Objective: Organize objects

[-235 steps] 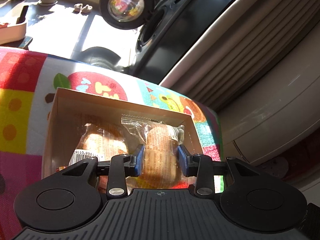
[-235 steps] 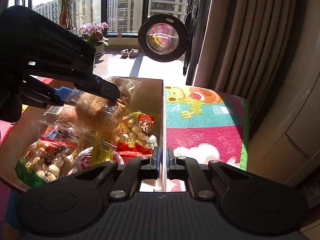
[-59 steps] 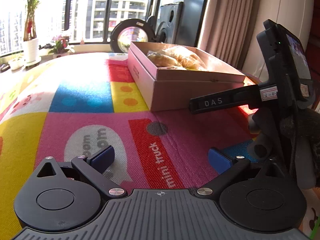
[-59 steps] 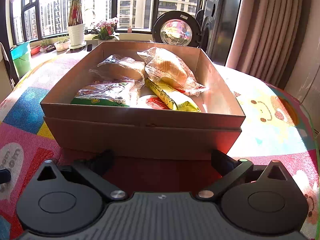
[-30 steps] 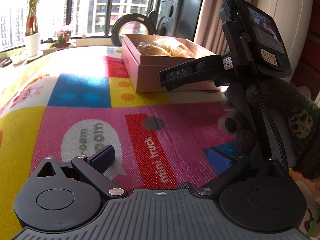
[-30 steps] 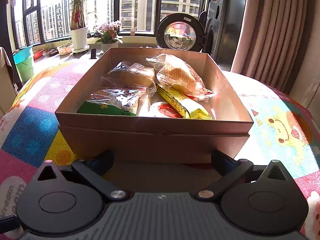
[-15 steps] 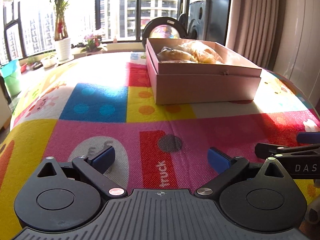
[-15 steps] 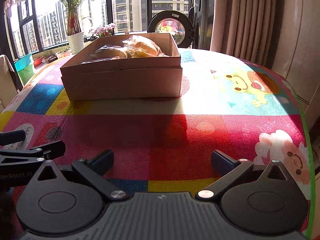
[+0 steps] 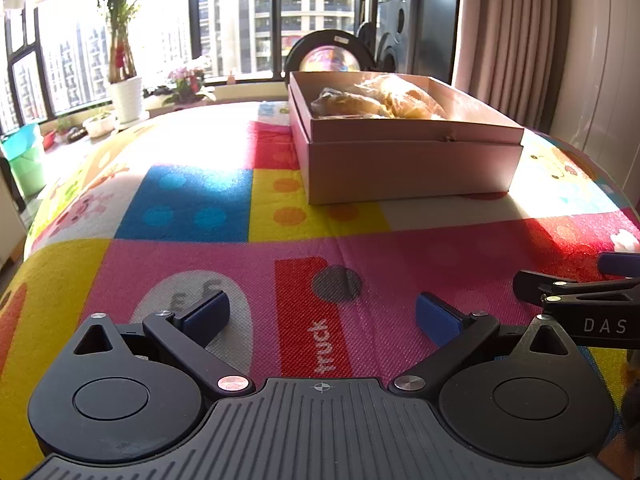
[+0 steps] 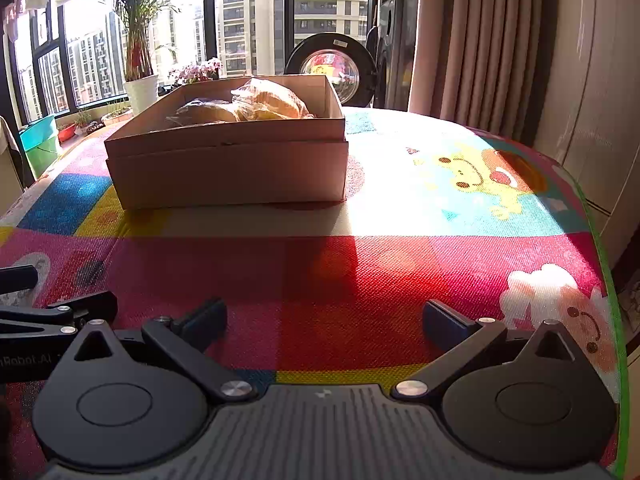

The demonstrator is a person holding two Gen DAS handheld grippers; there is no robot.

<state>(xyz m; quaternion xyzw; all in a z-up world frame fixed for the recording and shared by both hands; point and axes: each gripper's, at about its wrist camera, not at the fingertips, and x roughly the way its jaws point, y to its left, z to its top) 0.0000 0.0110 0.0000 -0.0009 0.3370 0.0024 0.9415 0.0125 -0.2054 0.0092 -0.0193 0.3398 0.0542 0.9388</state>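
Both grippers backed off box.

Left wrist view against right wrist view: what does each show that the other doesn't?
Only the left wrist view shows the "truck" lettering on the mat and the right gripper at its right edge. Only the right wrist view shows the mat's yellow cartoon animal and the left gripper at its left edge. Both show the cardboard box holding wrapped bread, the washing machine door, the potted plant, and each camera's own gripper open and empty.
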